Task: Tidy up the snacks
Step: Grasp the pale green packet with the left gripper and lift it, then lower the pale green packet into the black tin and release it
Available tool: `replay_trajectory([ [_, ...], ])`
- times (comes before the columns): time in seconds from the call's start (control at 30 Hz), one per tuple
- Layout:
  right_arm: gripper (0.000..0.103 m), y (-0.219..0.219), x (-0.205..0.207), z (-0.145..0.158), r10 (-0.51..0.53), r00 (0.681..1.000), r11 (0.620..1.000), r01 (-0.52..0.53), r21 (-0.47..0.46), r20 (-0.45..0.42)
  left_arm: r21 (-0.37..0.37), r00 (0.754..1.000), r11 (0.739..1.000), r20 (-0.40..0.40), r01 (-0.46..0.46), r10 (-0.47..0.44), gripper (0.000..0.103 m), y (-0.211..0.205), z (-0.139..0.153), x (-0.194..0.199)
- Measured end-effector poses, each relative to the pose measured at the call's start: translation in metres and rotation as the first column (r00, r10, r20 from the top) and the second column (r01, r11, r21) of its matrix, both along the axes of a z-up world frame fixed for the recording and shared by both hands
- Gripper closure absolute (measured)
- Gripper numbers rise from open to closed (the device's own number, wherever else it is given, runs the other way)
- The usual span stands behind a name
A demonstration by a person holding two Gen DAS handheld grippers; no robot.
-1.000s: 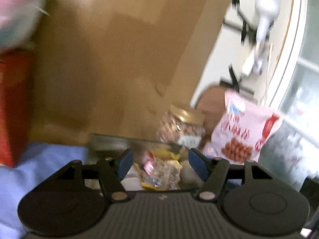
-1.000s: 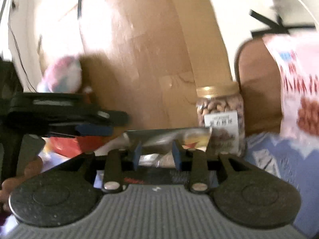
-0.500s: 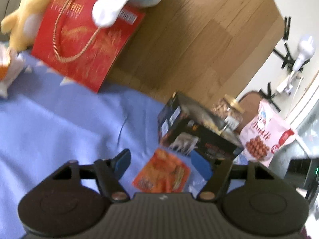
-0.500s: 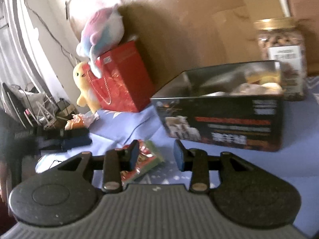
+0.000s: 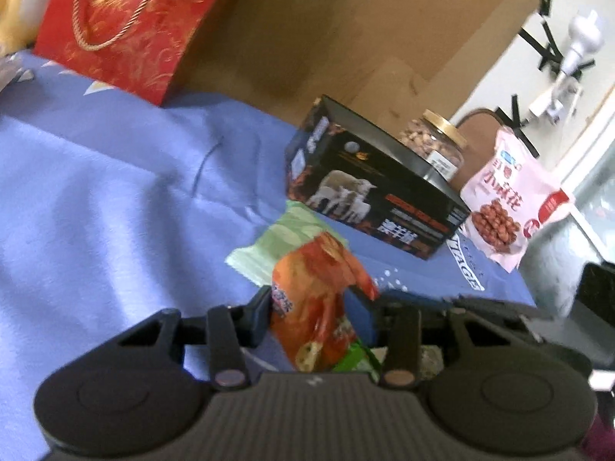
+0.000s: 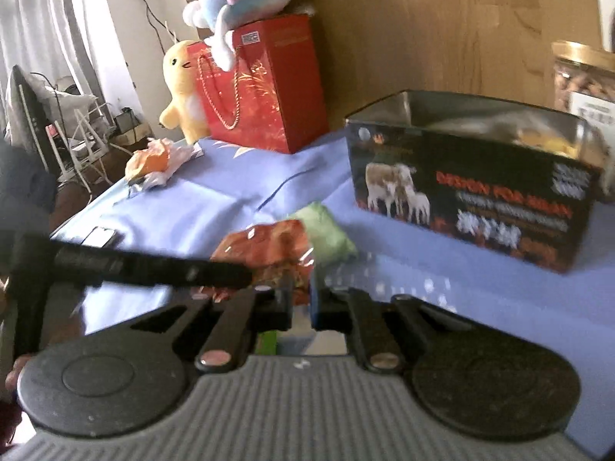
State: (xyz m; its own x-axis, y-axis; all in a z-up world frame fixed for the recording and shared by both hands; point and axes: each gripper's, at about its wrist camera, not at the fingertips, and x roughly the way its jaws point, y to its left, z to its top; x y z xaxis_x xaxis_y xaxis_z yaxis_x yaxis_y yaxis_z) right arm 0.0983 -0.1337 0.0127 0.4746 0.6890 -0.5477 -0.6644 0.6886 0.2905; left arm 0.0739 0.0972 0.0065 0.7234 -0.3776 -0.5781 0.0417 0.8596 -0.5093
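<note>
Left wrist view: the left hand-held gripper clamps an orange snack packet above the blue cloth, near the black sheep-printed box; beyond, a pink bag with unreadable Chinese lettering. Right wrist view: the right hand-held gripper is nearly closed at the packet's edge; whether it grips is unclear. The box lettering is blurred.

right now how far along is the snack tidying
Done: some snacks already lie inside the open black cardboard box. In hand: both the left hand-held gripper and the right hand-held gripper pinch the orange crinkly snack packet. Left: that packet and the pale green packet on the blue cloth.
</note>
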Motion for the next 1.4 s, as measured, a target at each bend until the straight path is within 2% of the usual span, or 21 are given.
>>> replay_trajectory([
  [0.23,0.086,-0.030,-0.016,-0.010,-0.023,0.997,0.998,0.027,0.052,-0.080,0.043,0.997,0.996,-0.010,0.072,-0.071,0.062,-0.025,-0.001,0.000],
  [0.33,0.082,-0.033,-0.020,-0.006,0.009,0.999,1.000,-0.008,0.025,-0.048,0.054,0.997,0.995,-0.021,0.080,-0.079,0.056,-0.025,-0.001,0.000],
  [0.43,0.074,-0.044,-0.011,0.008,-0.050,0.999,0.998,0.050,0.045,-0.001,0.084,0.999,0.996,0.019,0.028,-0.029,0.052,-0.013,0.011,-0.005],
  [0.57,0.072,-0.040,0.020,0.018,-0.067,0.997,0.990,0.071,0.121,-0.039,0.026,0.998,0.998,0.022,-0.060,0.060,0.052,0.016,0.020,0.003],
  [0.6,0.070,-0.032,0.026,0.018,-0.050,0.998,0.992,0.055,0.115,-0.043,0.028,0.997,0.997,0.024,-0.069,0.068,0.052,0.018,0.022,0.008],
  [0.7,0.056,0.001,0.036,0.009,0.007,0.998,1.000,-0.006,0.030,-0.058,0.079,0.998,0.995,0.029,-0.066,0.064,0.036,0.015,0.024,0.027],
  [0.83,0.056,0.044,0.040,-0.009,0.111,0.991,0.989,-0.117,-0.086,-0.070,0.160,1.000,0.987,-0.002,-0.021,0.022,0.036,-0.003,0.014,0.049],
  [0.9,0.053,0.056,0.039,-0.014,0.125,0.991,0.987,-0.128,-0.095,-0.040,0.139,0.999,0.990,-0.045,0.002,0.004,0.045,-0.008,0.002,0.055],
  [0.93,0.053,0.062,0.038,-0.015,0.125,0.992,0.986,-0.127,-0.104,-0.019,0.140,1.000,0.990,-0.028,0.005,-0.001,0.051,-0.012,0.002,0.052],
  [0.97,0.055,0.067,0.037,-0.015,0.116,0.993,0.987,-0.116,-0.112,-0.005,0.153,1.000,0.988,-0.028,0.005,0.000,0.052,-0.015,0.002,0.051],
  [1.03,0.056,0.068,0.035,-0.014,0.102,0.995,0.991,-0.102,-0.092,-0.003,0.181,1.000,0.983,-0.009,-0.013,0.015,0.053,-0.018,0.007,0.046],
  [1.1,0.057,0.063,0.031,-0.012,0.097,0.995,0.993,-0.096,-0.068,0.022,0.152,1.000,0.988,0.002,-0.017,0.017,0.053,-0.014,0.012,0.042],
  [1.2,0.058,0.058,0.019,-0.001,0.082,0.990,0.995,-0.075,-0.064,0.117,0.126,0.999,0.992,0.043,-0.022,0.017,0.053,-0.015,0.026,0.036],
  [1.4,0.058,0.036,0.020,0.026,-0.023,0.960,0.999,0.030,-0.023,0.281,0.156,0.989,0.988,0.146,0.012,-0.035,0.053,-0.038,0.068,0.056],
])
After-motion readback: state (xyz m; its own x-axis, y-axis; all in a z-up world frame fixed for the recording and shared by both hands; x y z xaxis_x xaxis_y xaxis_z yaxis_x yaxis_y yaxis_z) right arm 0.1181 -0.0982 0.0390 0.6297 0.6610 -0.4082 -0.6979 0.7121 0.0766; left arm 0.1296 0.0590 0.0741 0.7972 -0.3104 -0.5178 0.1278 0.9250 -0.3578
